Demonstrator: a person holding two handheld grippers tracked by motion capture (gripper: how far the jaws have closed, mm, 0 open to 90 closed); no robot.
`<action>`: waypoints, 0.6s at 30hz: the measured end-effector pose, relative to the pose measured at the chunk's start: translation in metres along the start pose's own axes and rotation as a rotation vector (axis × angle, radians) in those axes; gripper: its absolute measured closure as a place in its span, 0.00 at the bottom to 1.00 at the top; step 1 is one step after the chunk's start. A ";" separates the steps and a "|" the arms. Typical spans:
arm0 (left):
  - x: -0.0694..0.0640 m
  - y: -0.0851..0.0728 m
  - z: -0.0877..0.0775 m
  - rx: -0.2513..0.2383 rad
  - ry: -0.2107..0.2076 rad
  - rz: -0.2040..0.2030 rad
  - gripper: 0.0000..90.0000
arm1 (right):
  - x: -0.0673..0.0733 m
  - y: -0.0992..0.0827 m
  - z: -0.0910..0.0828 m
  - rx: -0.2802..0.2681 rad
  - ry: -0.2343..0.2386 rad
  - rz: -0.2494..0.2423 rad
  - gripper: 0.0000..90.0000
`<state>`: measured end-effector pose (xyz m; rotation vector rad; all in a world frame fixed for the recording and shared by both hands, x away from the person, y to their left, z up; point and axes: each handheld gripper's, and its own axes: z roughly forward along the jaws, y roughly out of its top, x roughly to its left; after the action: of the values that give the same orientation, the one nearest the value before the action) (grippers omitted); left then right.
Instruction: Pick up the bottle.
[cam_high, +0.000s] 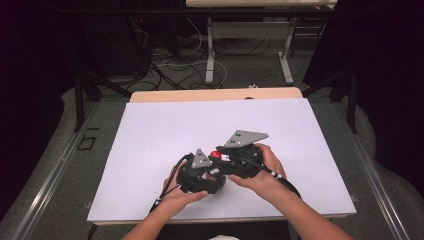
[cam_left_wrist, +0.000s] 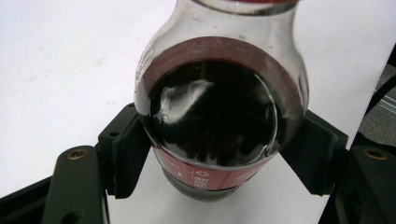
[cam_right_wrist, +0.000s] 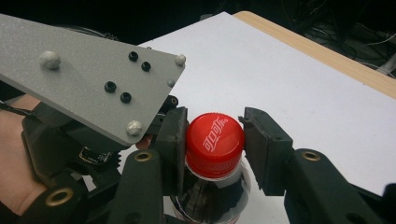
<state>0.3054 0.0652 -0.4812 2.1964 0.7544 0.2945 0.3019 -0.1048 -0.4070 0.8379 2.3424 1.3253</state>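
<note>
Gripping the bottle (cam_left_wrist: 219, 116) body, left tool (cam_left_wrist: 219, 154); right tool (cam_right_wrist: 214, 144) clamped around its red cap (cam_right_wrist: 215, 142).

Inventory, counted by kind:

- Cola bottle (cam_left_wrist: 219, 116): one, clear plastic, dark drink inside, red label band.
- Red screw cap (cam_right_wrist: 215, 140): one, on that bottle, with white lettering.
- Hand-held two-jaw grippers: two, the left gripper (cam_high: 200, 175) and the right gripper (cam_high: 235, 160).
- Grey three-cornered plates: two, one per gripper.
- Hands: two, one on each gripper.
- Table with a white top (cam_high: 165, 125): one.
- Tables farther back, on the floor beyond: one, with two visible legs.
- Loose floor cables: several, not countable.
</note>
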 end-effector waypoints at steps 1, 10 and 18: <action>0.000 0.000 0.000 -0.002 0.002 0.007 0.33 | -0.002 0.000 0.000 -0.004 0.023 -0.019 0.67; -0.004 0.000 0.001 0.005 -0.027 0.031 0.33 | -0.020 0.005 -0.003 0.061 0.179 -0.114 0.68; -0.008 0.001 0.001 0.000 -0.055 0.063 0.33 | -0.043 0.016 -0.001 0.138 0.404 -0.275 0.68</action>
<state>0.3002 0.0596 -0.4812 2.2223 0.6562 0.2649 0.3395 -0.1263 -0.3932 0.2783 2.7595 1.3213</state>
